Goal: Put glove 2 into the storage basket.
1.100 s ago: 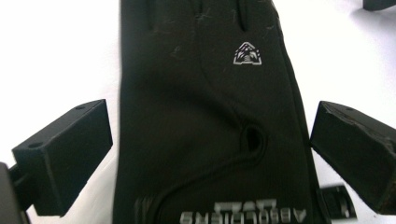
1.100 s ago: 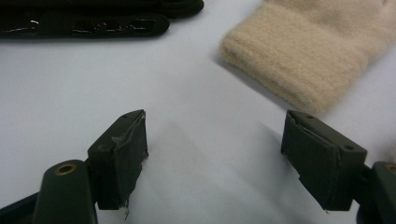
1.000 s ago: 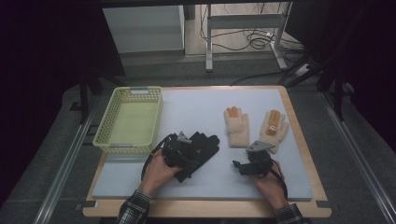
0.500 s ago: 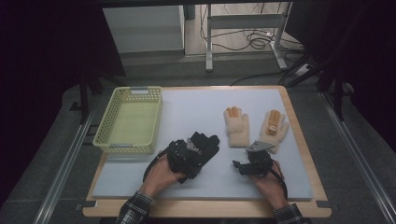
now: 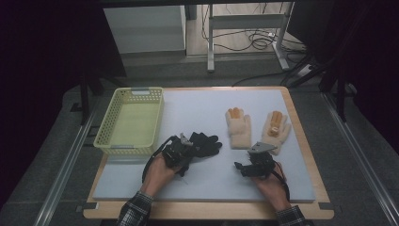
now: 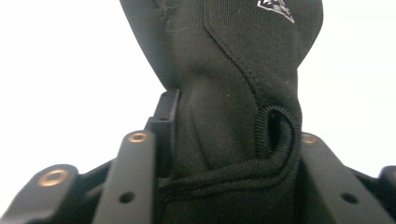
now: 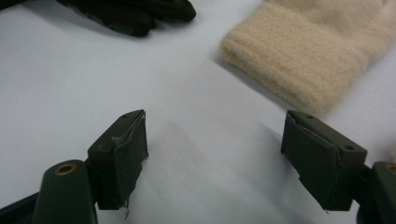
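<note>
Since the earlier frames, the left gripper [image 5: 184,151] has edged along the board toward the black glove [image 5: 203,143], and its jaws have just been closing, with the glove's cuff now bunched between them. Left to right across the board [image 5: 197,106]: a yellow basket [image 5: 109,123] stands at the left edge, its floor bare; the left gripper, held in the person's left hand [image 5: 159,172], points up and to the right, clamped on the cuff end of the black glove, as the left gripper view shows with dark fabric [image 6: 224,116] pressed between the jaws. The black glove lies near the middle of the board, its long axis running rightward from the gripper, fingers pointing away toward the cream gloves. Two cream gloves [image 5: 238,127] [image 5: 276,129] lie side by side toward the right edge, fingers toward the far edge. The right gripper [image 5: 241,166] rests on the board near the front edge, jaws wide and holding nothing; in the right gripper view a cream cuff [image 7: 303,60] lies just beyond them. The basket lies to the left of the held glove, so the left hand is judged the nearer one for carrying it there.
</note>
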A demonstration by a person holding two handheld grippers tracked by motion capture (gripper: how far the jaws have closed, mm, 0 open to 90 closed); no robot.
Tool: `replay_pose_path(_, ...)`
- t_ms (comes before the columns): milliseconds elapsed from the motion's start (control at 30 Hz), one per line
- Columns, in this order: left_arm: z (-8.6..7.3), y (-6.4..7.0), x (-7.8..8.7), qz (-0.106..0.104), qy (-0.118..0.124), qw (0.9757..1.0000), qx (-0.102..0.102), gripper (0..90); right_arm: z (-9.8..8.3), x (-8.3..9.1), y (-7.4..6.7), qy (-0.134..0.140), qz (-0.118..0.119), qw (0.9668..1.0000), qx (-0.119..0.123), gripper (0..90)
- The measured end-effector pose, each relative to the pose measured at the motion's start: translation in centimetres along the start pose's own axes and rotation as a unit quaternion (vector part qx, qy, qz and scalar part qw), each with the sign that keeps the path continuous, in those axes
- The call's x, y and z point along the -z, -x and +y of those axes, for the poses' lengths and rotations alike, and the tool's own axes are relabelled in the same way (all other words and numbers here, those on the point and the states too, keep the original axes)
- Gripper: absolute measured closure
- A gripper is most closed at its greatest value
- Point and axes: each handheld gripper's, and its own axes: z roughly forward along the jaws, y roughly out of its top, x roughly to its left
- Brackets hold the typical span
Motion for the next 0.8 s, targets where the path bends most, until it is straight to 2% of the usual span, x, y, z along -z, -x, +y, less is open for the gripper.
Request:
replay_pose_path(33, 0.1, -0.1, 0.1, -0.003, 0.001, 1.0000, 0.001, 65.0, 0.0, 0.0, 0.0, 0.000, 0.000, 1.0000, 0.000, 22.3)
replay_pose_path(67, 0.3, -0.3, 0.5, -0.012, 0.005, 0.9999, 0.010, 65.2, 0.0, 0.0, 0.0, 0.000, 0.000, 1.0000, 0.000, 22.3)
replay_pose_path(133, 0.5, -0.5, 0.7, -0.011, 0.011, 0.9998, 0.014, 65.3, 0.0, 0.0, 0.0, 0.000, 0.000, 1.0000, 0.000, 22.3)
replay_pose_path(200, 1.1, -0.7, 1.2, 0.003, 0.016, 0.9997, 0.018, 65.1, 0.0, 0.0, 0.0, 0.000, 0.000, 1.0000, 0.001, 22.3)
replay_pose_path(567, 4.0, -1.9, 4.1, 0.022, 0.036, 0.9984, 0.037, 63.3, 0.0, 0.0, 0.0, -0.001, 0.000, 1.0000, -0.001, 22.3)
replay_pose_path(667, 4.9, -2.6, 5.0, 0.030, 0.041, 0.9977, 0.045, 62.4, 0.0, 0.0, 0.0, 0.000, 0.000, 1.0000, 0.000, 22.3)
replay_pose_path(800, 5.6, -4.3, 6.3, 0.048, 0.046, 0.9961, 0.058, 61.6, 0.0, 0.0, 0.0, 0.000, 0.000, 1.0000, 0.000, 22.3)
